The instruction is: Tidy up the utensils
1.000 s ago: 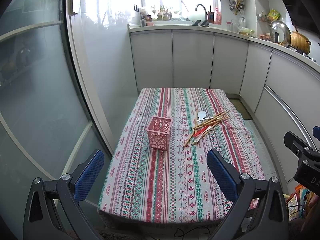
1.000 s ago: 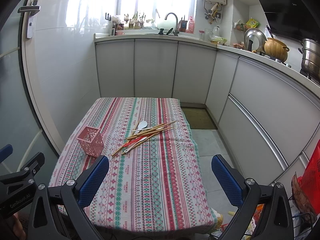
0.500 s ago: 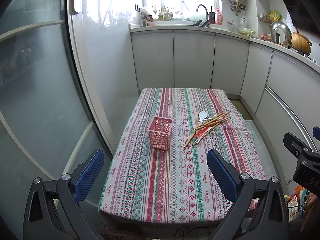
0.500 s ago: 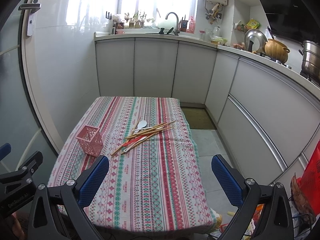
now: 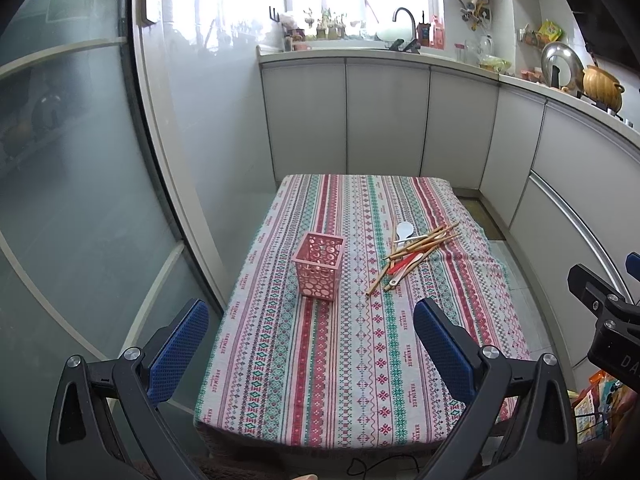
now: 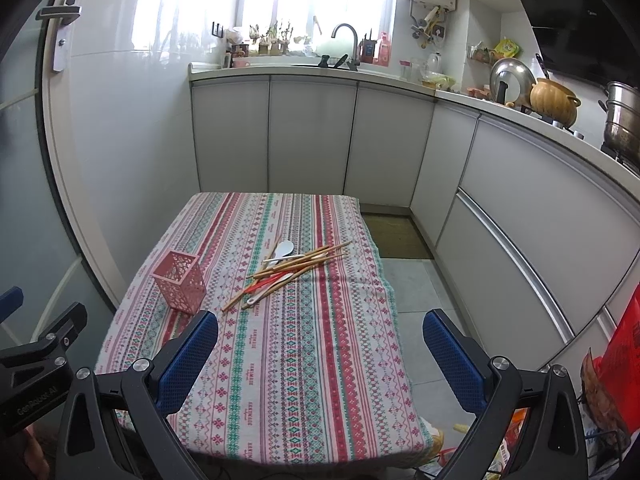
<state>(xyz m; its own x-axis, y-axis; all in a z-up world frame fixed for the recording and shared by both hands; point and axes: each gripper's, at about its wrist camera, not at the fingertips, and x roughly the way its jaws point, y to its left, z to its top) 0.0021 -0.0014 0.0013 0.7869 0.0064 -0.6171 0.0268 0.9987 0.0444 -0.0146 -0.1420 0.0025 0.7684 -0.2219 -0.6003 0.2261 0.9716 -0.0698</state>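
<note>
A pink perforated basket [image 5: 319, 266] stands upright on the striped tablecloth [image 5: 352, 352], left of centre; it also shows in the right wrist view [image 6: 180, 282]. To its right lies a loose pile of utensils [image 5: 416, 250]: several wooden chopsticks, a white spoon and a red-handled piece, also in the right wrist view [image 6: 290, 268]. My left gripper [image 5: 310, 346] is open and empty above the table's near edge. My right gripper [image 6: 320, 354] is open and empty, also at the near edge, well short of the pile.
The table stands in a narrow kitchen. A glass door [image 5: 80, 200] is on the left, white cabinets [image 6: 312, 140] behind and along the right. Counter holds a sink tap [image 6: 346, 40], pots [image 6: 554, 100] and bottles. Bags [image 6: 616, 364] sit on the floor at right.
Both views have shifted only slightly; the basket and pile look a little closer. Nothing on the table has moved and both grippers stay open.
</note>
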